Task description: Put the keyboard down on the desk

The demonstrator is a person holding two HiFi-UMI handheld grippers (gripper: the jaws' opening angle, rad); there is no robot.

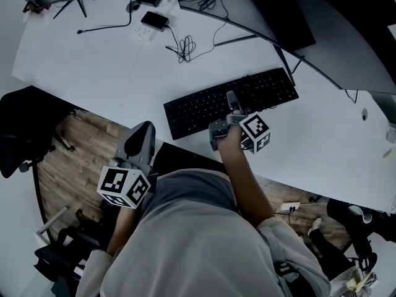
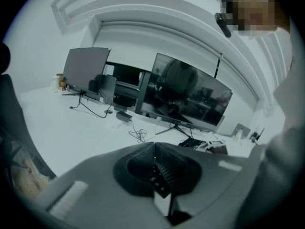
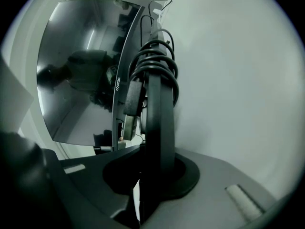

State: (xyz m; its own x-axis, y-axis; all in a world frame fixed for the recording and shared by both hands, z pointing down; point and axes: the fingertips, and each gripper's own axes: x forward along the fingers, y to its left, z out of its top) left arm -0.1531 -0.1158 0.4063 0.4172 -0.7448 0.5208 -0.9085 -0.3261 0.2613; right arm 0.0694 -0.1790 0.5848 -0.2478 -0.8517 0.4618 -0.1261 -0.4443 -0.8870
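My right tongs (image 1: 231,109) pinch the keyboard (image 1: 198,107) by its near long edge to settle it flat along the tabletop's (image 1: 93,60) front edge, while my left tongs (image 1: 144,135) wait pressed together, empty.

Notes left gripper (image 2: 155,147) below the curved monitor (image 2: 190,99), jaws pressed together, nothing between them. Records second monitor (image 2: 86,68) left of the curved monitor, tangled cable (image 2: 139,135) on white desk (image 2: 62,123) just before its stand, person's sleeve (image 2: 286,142) to its right.
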